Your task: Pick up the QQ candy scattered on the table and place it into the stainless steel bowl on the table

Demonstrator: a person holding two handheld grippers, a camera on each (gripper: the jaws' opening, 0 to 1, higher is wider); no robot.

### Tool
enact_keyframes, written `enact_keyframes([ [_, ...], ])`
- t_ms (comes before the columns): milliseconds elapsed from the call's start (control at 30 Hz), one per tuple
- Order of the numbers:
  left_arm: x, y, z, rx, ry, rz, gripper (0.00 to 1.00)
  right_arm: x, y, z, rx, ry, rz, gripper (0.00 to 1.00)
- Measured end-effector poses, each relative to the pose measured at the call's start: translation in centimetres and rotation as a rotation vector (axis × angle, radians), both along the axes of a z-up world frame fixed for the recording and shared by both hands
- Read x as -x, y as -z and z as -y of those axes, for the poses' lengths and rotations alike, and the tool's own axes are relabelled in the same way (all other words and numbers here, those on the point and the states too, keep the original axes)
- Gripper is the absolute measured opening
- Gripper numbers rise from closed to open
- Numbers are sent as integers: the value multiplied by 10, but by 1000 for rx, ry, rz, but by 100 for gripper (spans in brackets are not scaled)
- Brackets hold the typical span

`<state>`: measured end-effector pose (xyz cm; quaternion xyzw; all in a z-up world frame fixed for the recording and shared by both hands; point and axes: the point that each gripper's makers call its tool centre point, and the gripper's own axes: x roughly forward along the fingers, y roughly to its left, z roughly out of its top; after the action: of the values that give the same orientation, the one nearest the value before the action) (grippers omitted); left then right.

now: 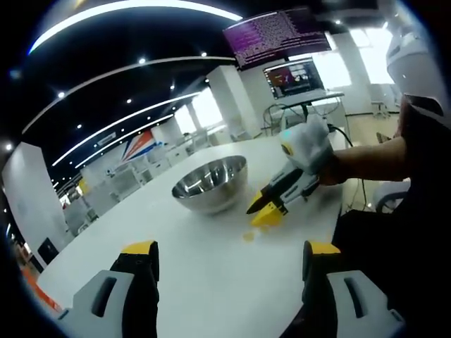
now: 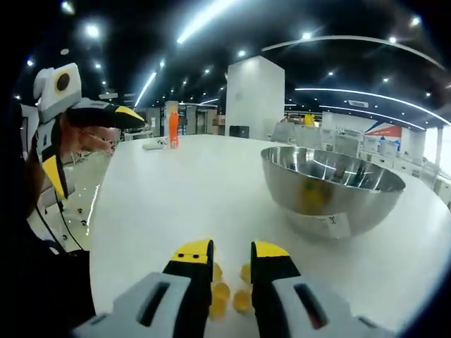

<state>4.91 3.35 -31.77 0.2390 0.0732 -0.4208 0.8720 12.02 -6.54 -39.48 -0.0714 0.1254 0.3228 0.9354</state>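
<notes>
Left gripper (image 1: pixel 229 257) rises from the six o'clock edge of the left gripper view, its two yellow-tipped jaws spread wide apart with bare white table (image 1: pixel 211 282) between them and nothing held. Just past the view's centre, toward eleven o'clock, stands the stainless steel bowl (image 1: pixel 211 184), upright on the table. At about three o'clock from the bowl, the right gripper (image 1: pixel 266 211) comes in from the right, held by a gloved hand (image 1: pixel 309 144) on an arm that reaches in from three o'clock. Its yellow tips are down at the table surface, just beside the bowl, and from here I cannot tell how far its jaws are apart. One small yellow QQ candy (image 1: pixel 248 236) lies on the table just below those tips. Screens (image 1: pixel 292 76) hang in the background toward one o'clock.

In the right gripper view, the right gripper (image 2: pixel 231 259) rises from six o'clock with its jaws drawn near each other but still parted by a narrow gap. A cluster of yellow QQ candy (image 2: pixel 224 292) sits on the table in and around that gap, low between the jaws; whether the jaws touch any piece cannot be told. The stainless steel bowl (image 2: pixel 331 186) stands toward three o'clock, with a yellowish patch showing on its inner wall. At ten o'clock the left gripper (image 2: pixel 106 116) hangs above the table edge. An orange bottle (image 2: pixel 173 128) stands far off toward eleven o'clock.
</notes>
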Motion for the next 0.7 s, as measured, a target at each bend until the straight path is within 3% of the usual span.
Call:
enact_keyframes([
  [233,5,-2,2,25,32,-19,84,4,-1,-20,15,-31,25,18],
  [300,17,-7,11,135,93,-112,84,4,2,-23,34,-36,26,18],
  [367,24,-13,14,176,134,-134,85,6,5,-26,40,-47,27,18],
  [700,30,-17,9,174,176,-135,86,7,9,-32,80,-60,33,13],
])
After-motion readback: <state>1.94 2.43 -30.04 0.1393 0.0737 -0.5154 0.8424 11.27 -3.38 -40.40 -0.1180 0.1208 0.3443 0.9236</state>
